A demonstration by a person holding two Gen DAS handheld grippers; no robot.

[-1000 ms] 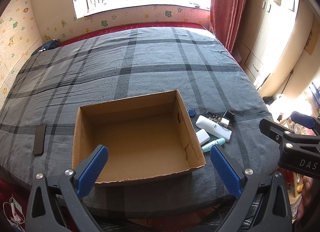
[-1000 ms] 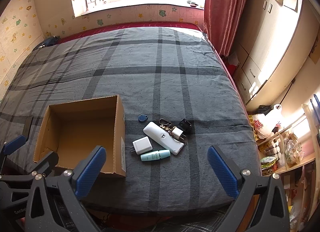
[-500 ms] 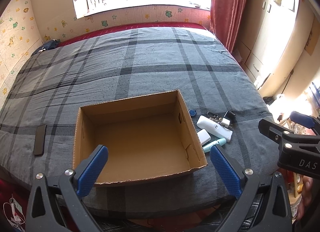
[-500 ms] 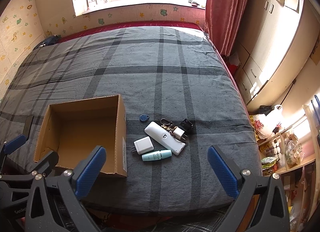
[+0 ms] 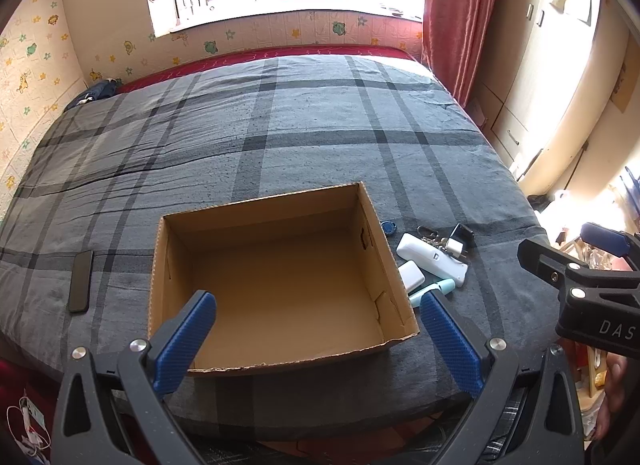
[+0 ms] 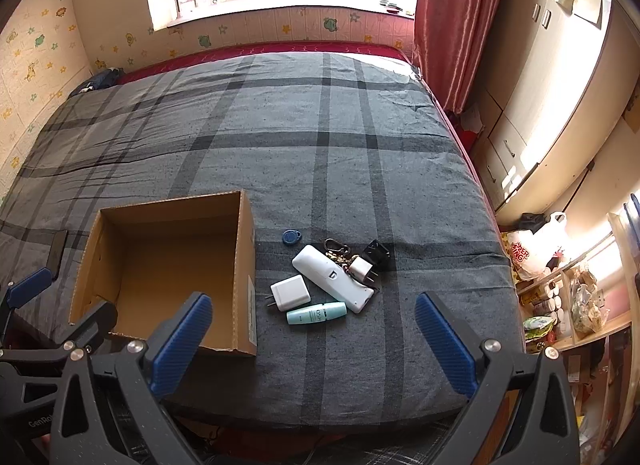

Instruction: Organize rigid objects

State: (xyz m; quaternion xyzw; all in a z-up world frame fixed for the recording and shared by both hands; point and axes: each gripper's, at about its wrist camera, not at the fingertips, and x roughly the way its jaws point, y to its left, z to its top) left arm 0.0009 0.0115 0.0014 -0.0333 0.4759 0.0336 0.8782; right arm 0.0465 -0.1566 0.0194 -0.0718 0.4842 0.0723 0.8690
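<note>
Both of your grippers hang over the near edge of the bed (image 6: 320, 137), jaws spread wide and holding nothing. The left gripper (image 5: 316, 339) looks straight down into the box (image 5: 276, 277), which sits open and bare inside between its blue pads. The right gripper (image 6: 314, 339) is off to the box's right side, and the small things lie just ahead of its jaws — none touching them.

That cluster sits on the grey plaid bedding beside the box wall: a white charger (image 6: 291, 292) nearest the box, a teal tube (image 6: 316, 313) lying flat just in front of it, and a long white remote (image 6: 332, 277) set at a slant, its low end near the tube's cap. Behind the remote lie keys (image 6: 338, 251), a small white plug (image 6: 361, 268) and a black adapter (image 6: 376, 252), bunched together. A blue tag (image 6: 289, 237) rests apart, toward the box.

A dark phone (image 5: 81, 281) lies flat on the bed left of the box.

Readable writing is scant: "DAS" on your right gripper's body (left view), "GenRo" on the left one's, and red letters on a white bag (image 6: 532, 249) on the floor. The tube's print is too small to read.
</note>
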